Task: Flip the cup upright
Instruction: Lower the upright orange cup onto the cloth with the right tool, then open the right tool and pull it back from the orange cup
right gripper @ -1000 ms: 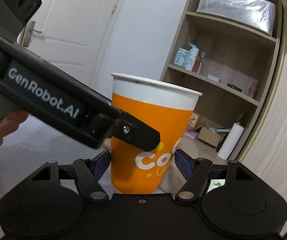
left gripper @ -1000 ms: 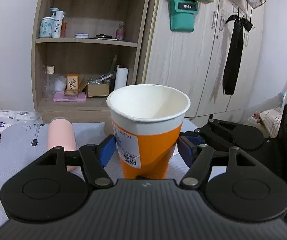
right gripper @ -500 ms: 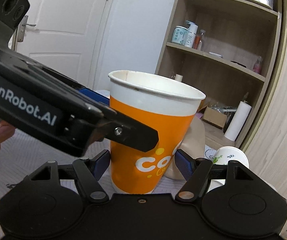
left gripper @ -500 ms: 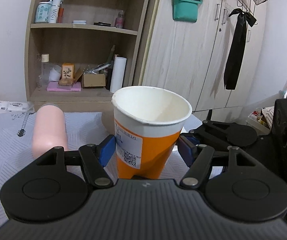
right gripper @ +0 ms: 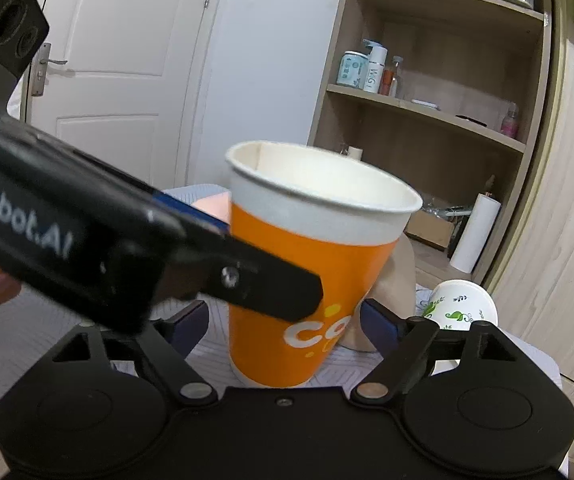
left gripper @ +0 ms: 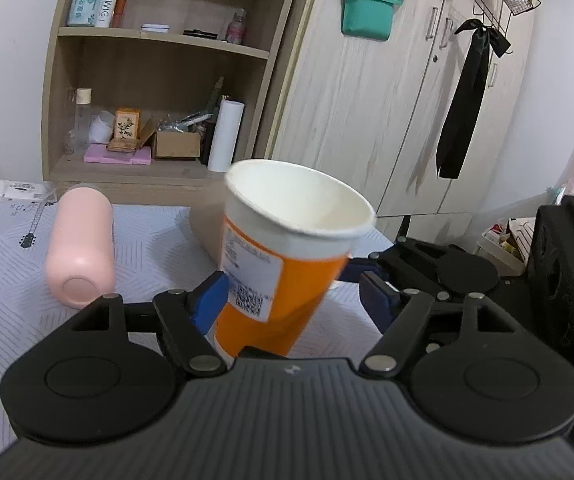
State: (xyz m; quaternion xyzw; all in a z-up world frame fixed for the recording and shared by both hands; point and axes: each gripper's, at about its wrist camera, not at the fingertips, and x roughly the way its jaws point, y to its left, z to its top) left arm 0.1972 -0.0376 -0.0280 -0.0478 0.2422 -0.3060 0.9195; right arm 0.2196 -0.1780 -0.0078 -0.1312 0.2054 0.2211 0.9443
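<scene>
An orange paper cup (left gripper: 275, 276) with a white rim stands mouth up, leaning a little, between the blue pads of my left gripper (left gripper: 293, 296). The jaws stand wider than the cup, with a gap on the right side. In the right wrist view the same cup (right gripper: 311, 280) sits between the pads of my right gripper (right gripper: 287, 324), also with gaps on both sides. The left gripper's finger (right gripper: 191, 256) crosses in front of the cup there.
A pink cup (left gripper: 81, 248) lies on its side on the patterned cloth (left gripper: 3, 288). A white leaf-print cup (right gripper: 461, 306) lies at the right, a beige cup (right gripper: 397, 280) behind the orange one. Shelves and a wardrobe stand behind.
The left gripper's jaws have opened wider; the cup now leans and sits lower on the cloth. Both cameras have tilted down a little.
</scene>
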